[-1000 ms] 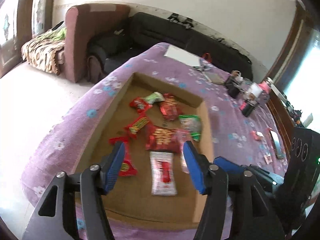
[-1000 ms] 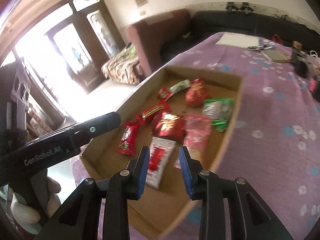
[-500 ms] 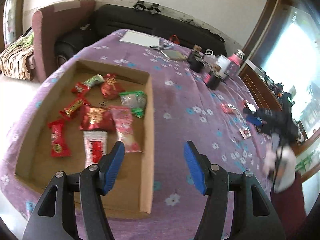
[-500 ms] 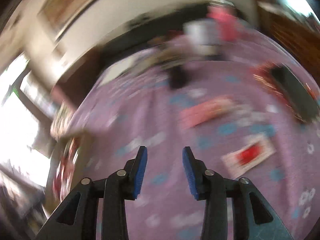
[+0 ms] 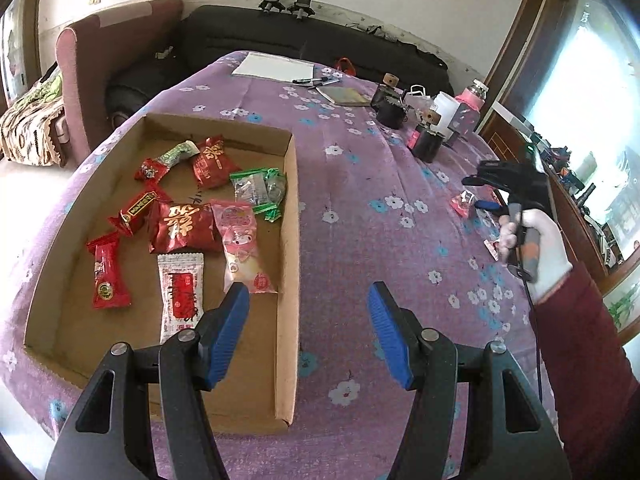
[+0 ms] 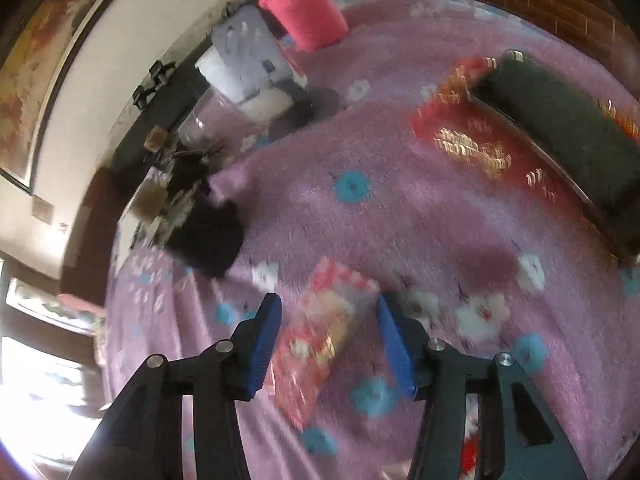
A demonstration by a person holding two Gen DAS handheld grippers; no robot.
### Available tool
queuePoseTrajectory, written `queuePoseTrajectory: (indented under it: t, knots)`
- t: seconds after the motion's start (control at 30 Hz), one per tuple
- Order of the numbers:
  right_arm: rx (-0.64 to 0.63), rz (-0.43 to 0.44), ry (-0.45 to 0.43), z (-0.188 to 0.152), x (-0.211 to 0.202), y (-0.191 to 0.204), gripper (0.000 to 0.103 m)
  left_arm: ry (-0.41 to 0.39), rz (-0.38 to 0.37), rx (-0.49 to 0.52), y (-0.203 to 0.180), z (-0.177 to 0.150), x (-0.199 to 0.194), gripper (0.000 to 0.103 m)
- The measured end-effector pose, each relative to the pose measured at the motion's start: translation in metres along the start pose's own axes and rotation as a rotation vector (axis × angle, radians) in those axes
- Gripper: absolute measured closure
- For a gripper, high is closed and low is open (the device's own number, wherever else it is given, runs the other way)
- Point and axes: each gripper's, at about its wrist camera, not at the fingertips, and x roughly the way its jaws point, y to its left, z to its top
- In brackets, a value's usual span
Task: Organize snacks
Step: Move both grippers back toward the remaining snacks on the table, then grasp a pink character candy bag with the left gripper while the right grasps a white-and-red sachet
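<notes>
Left tool [image 5: 308, 316]: my jaws stand wide, holding nothing, above the right wall of the cardboard box [image 5: 290, 280].
Right tool [image 6: 326, 332]: jaws spread wide, straddling a pink snack packet [image 6: 324, 332]; the blur hides whether the pads touch it.
Pink snack packet: lies flat on the purple flowered cloth [image 6: 400, 208] of the table, at 3 o'clock from the box in the left wrist view, well apart from it.
Box contents: red packets, one green packet [image 5: 260, 190], one white-and-red packet [image 5: 182, 284], one pink packet [image 5: 240, 244], all lying flat.
Red packet [image 6: 460, 132]: at 1 o'clock from my right tool, partly under a dark flat object [image 6: 560, 128].
Far table, 12 o'clock: pink-sleeved bottle [image 6: 300, 12].
</notes>
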Motion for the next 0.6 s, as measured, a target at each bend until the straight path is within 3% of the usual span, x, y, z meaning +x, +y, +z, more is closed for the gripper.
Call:
queuePoseTrajectory:
  t: [0.07, 0.13, 0.17, 0.2, 0.3, 0.37, 0.43, 0.47, 0.53, 0.6]
  knots:
    - [-0.097, -0.083, 0.001, -0.005, 0.004, 0.018, 0.052, -0.001, 0.001, -0.006, 0.002, -0.001, -0.001, 0.042]
    - [-0.171, -0.079, 0.027, -0.022, 0.003, 0.032, 0.060, -0.004, -0.001, -0.013, 0.003, -0.001, -0.002, 0.042]
    - [-0.199, -0.075, 0.042, -0.032, 0.001, 0.036, 0.071, -0.003, -0.003, -0.016, 0.003, -0.001, -0.002, 0.042]
    - [-0.224, -0.064, 0.056, -0.042, -0.002, 0.041, 0.071, -0.001, -0.007, -0.018, 0.003, -0.002, -0.001, 0.042]
    - [-0.297, 0.077, 0.168, -0.091, -0.014, 0.055, 0.072, 0.005, -0.022, -0.011, -0.002, -0.003, 0.000, 0.042]
    - [-0.353, 0.127, 0.198, -0.115, -0.024, 0.063, 0.069, 0.011, -0.035, 0.001, -0.007, -0.005, 0.000, 0.042]
    - [-0.335, 0.308, 0.315, -0.139, -0.031, 0.060, 0.070, 0.015, -0.048, 0.010, -0.011, -0.006, -0.001, 0.042]
    - [-0.322, 0.346, 0.332, -0.142, -0.036, 0.056, 0.070, 0.015, -0.052, 0.015, -0.013, -0.007, -0.001, 0.042]
    - [-0.285, 0.393, 0.238, -0.131, -0.060, 0.035, 0.070, 0.015, -0.056, 0.025, -0.016, -0.009, -0.003, 0.042]
    - [-0.240, 0.356, 0.120, -0.108, -0.081, 0.006, 0.061, 0.021, -0.064, 0.033, -0.019, -0.012, -0.003, 0.042]
